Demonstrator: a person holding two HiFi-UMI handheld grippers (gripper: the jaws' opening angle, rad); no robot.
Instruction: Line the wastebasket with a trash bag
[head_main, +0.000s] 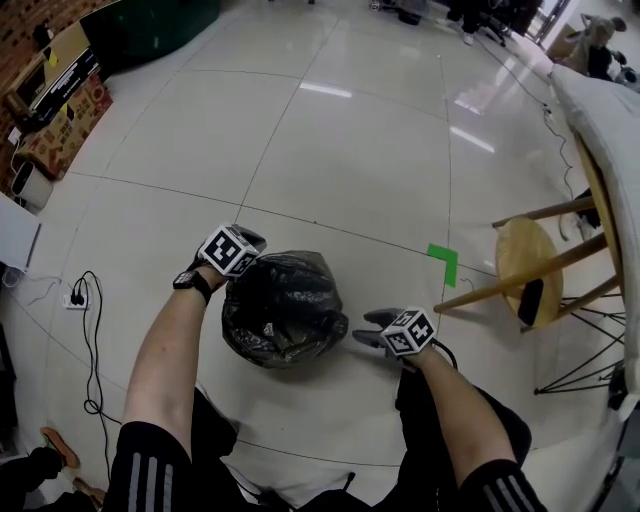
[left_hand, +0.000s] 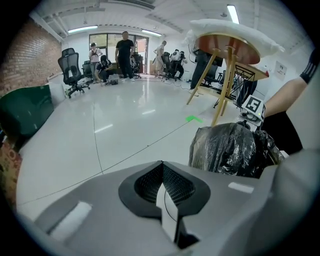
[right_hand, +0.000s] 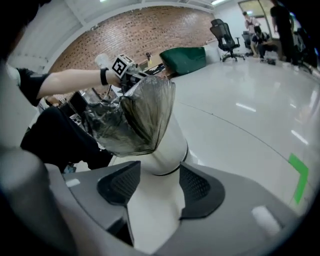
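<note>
left tool (left_hand: 161, 175): shut, empty, beside bag (head_main: 285, 300)
right tool (right_hand: 154, 187): wide, facing wastebasket (right_hand: 167, 147), no grip
risk: you hold nothing, so the bag may slip off

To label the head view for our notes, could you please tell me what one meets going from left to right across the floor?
Power strip → left claw → bagged wastebasket → right claw → wooden stool.
</note>
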